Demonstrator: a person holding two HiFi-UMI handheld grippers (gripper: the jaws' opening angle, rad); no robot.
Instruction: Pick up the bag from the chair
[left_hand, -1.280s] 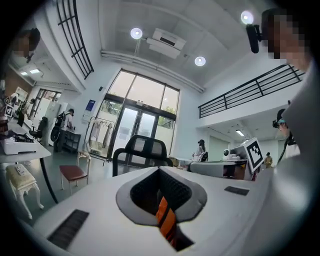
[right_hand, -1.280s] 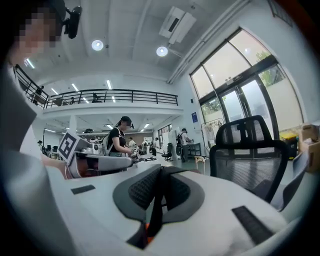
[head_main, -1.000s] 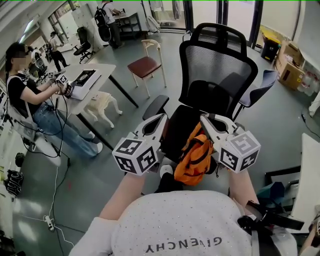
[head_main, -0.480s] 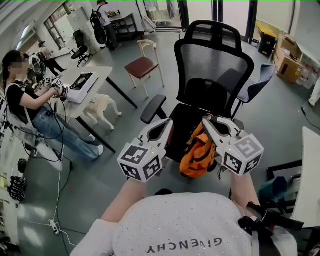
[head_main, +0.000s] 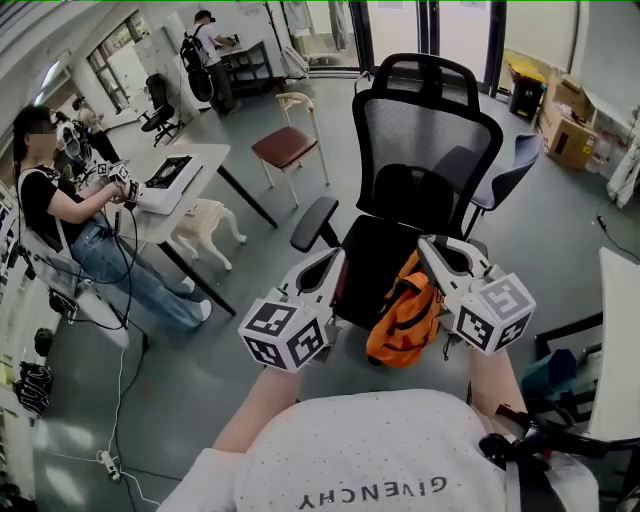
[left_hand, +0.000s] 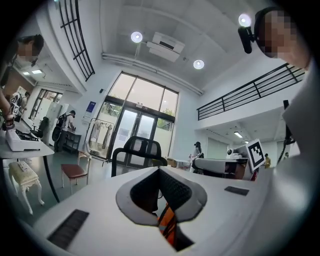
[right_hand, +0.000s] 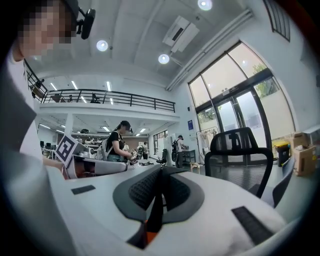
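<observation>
— Where does the bag (head_main: 405, 318) lie?
— It hangs, long axis downward, off the front edge of the chair (head_main: 425, 140) seat (head_main: 372, 262), directly under the right gripper (head_main: 426, 244). That gripper's jaws are clamped on its black strap (right_hand: 156, 207).
— And the left gripper (head_main: 335, 263)?
— Its jaws are pressed together over the seat, just left of the bag. Whether they pinch anything is hard to tell.
— So which arm lifts?
— Probably the right one, raising it up and away from the seat.
</observation>
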